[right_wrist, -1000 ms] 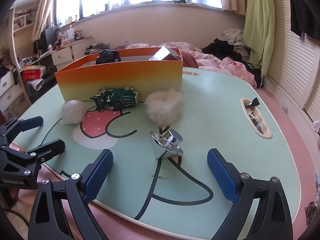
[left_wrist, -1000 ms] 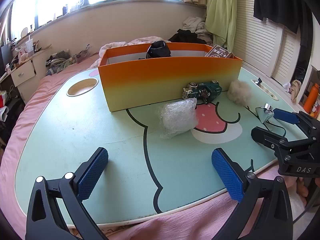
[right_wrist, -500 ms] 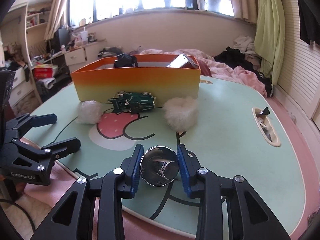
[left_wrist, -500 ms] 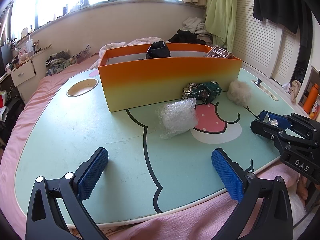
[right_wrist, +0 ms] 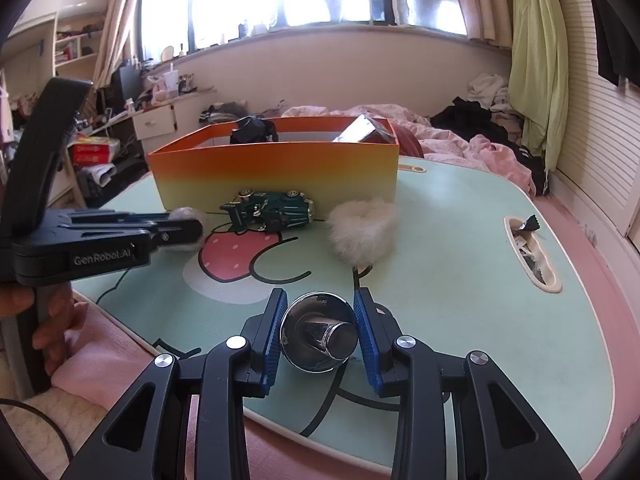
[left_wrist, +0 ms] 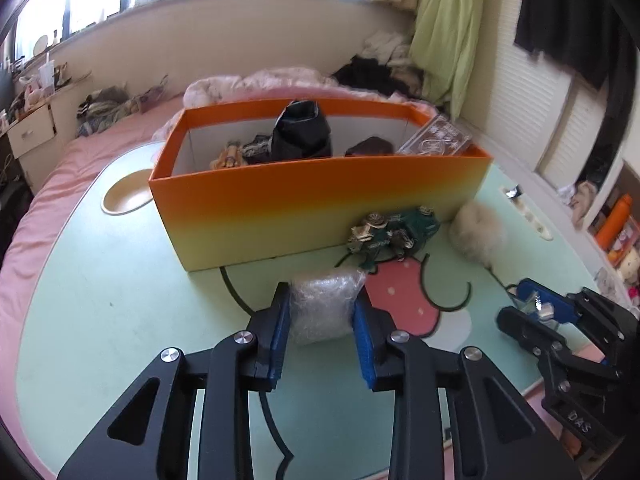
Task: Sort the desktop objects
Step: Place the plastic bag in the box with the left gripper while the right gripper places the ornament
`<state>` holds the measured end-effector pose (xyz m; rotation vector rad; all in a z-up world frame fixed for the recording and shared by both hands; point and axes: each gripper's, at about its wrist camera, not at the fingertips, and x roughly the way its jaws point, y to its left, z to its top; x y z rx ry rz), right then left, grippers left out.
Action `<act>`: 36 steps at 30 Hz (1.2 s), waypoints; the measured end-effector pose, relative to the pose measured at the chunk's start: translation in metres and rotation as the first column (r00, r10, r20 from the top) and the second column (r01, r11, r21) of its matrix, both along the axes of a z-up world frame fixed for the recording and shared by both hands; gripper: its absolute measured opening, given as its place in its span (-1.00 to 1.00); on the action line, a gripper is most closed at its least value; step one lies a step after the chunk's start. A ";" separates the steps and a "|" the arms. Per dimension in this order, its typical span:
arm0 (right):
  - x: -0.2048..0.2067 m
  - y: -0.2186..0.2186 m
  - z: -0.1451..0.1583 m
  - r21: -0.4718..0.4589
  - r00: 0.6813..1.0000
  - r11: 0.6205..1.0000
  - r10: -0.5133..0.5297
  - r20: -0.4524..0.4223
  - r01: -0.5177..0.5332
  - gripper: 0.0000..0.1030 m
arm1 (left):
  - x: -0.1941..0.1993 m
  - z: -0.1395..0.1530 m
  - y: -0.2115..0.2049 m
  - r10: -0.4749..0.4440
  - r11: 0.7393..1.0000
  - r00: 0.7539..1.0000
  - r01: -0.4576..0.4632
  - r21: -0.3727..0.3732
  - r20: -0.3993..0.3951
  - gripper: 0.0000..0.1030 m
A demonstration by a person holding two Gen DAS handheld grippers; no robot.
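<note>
bubble wrap wad (left_wrist: 322,307), in front of the orange box (left_wrist: 320,216), sits clamped in left gripper (left_wrist: 320,328): light, soft, compressible, judged best held mid-body. right gripper (right_wrist: 320,328) grips chrome funnel-shaped cup (right_wrist: 319,336): rigid, probably slippery.

One box (left_wrist: 320,208), perhaps four loose objects

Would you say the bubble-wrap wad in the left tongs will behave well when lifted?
The bubble-wrap wad looks airy, so probably light. Squeezed between the left tongs, it likely compresses and could slip. Probably not fragile.
</note>
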<state>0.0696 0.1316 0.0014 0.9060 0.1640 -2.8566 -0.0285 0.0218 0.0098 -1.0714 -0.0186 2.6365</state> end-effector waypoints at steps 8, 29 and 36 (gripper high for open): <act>-0.008 -0.006 0.023 -0.027 0.999 0.999 0.018 -0.050 -0.019 -0.35 | 0.016 0.023 -0.012 -0.006 0.999 0.998 0.009 0.034 -0.062 -0.41; -0.106 0.002 0.098 -0.204 0.999 0.979 -0.026 -0.046 0.016 0.43 | -0.034 0.074 -0.058 0.196 0.944 0.972 -0.153 0.292 -0.127 0.55; -0.033 -0.021 0.056 -0.034 0.999 0.999 -0.041 -0.008 0.041 0.78 | -0.001 0.028 -0.027 0.082 0.992 0.997 -0.082 0.097 0.008 0.61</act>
